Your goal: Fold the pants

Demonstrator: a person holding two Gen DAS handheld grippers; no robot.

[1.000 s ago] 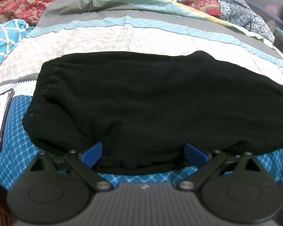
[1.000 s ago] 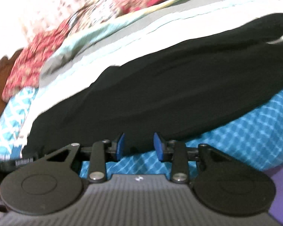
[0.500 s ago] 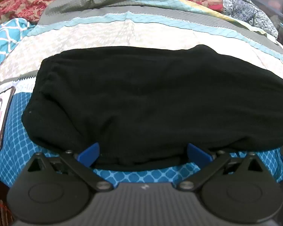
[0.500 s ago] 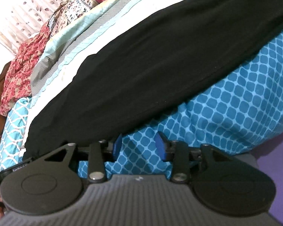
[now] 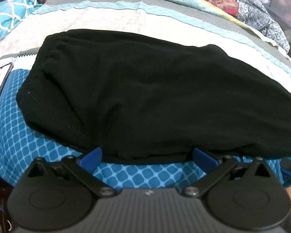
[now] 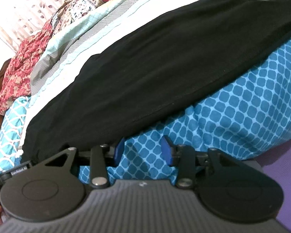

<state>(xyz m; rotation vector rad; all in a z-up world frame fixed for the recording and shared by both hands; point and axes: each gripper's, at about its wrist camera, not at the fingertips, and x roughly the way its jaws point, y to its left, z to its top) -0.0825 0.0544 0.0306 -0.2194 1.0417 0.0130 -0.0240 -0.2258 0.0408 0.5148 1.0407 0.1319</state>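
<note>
Pants [image 5: 145, 97]: one, black | left claw [image 5: 147, 158]: apart | right claw [image 6: 142, 150]: apart

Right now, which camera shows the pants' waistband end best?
Left wrist: the black pants show the gathered waistband at upper left. Right wrist shows only a long seamed edge of them; no waistband is discernible.

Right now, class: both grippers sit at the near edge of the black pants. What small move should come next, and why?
Probably ease the left gripper forward and close it on the near hem of the black pants. Its jaws stand wide open, straddling that edge, gripping nothing; the right gripper is open over bare blue bedsheet.
</note>
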